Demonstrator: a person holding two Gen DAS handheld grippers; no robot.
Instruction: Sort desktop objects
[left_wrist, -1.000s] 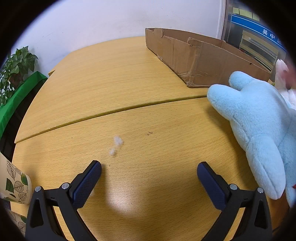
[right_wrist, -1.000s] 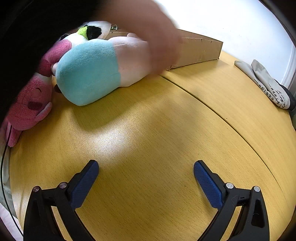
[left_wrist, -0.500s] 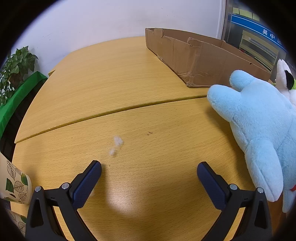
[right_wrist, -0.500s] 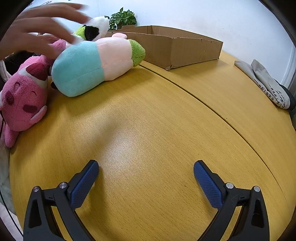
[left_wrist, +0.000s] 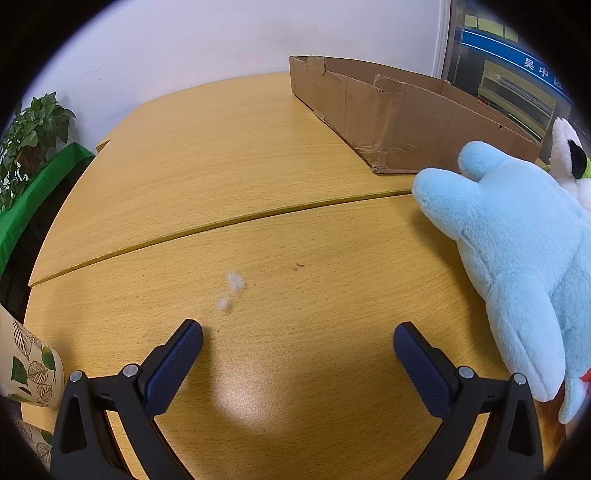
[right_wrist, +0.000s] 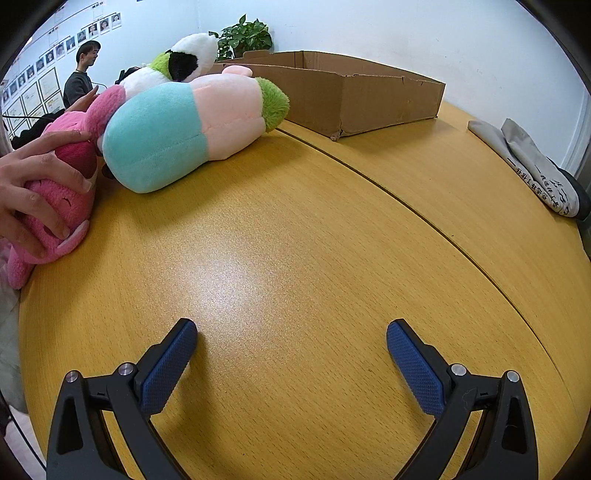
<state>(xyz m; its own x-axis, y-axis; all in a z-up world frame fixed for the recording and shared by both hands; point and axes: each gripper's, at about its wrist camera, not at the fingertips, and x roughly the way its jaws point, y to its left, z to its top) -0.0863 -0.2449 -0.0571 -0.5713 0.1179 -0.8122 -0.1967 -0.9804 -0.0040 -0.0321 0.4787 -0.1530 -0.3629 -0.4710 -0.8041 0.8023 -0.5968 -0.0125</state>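
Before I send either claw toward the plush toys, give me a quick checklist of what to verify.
1. Left claw open and empty: ok.
2. Right claw open and empty: ok.
3. Cardboard box open on top: ok; contents: cannot tell.
4. Bare hand off the pink plush: not ok, it rests on it.
5. Blue plush free of other toys: cannot tell, partly cut off.
6. Table clear between right claw and toys: ok.

Semi-glossy wood-grain table (right_wrist: 332, 229); fuzzy cloth plush toy (right_wrist: 177, 125); matt creased cardboard box (right_wrist: 369, 96); textured blue pads (right_wrist: 166, 373).
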